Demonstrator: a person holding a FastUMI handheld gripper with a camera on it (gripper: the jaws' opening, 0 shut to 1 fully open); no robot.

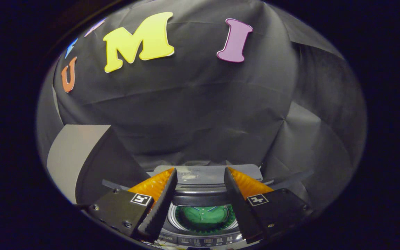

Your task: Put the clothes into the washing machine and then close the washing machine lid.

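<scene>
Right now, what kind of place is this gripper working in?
Probably a staged laundry booth: a top-loading washing machine with green clothes in its drum, black cloth draped behind. The open gripper hangs over the drum.

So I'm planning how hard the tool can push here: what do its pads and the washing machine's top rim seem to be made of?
The tool hangs open above the washing machine. Its pads look like black ribbed rubber with a matte, ridged face, backed by orange dimpled plastic. The top rim looks like smooth grey plastic with a soft sheen, though painted metal is possible. A green garment, seemingly cloth, lies in the drum.
</scene>
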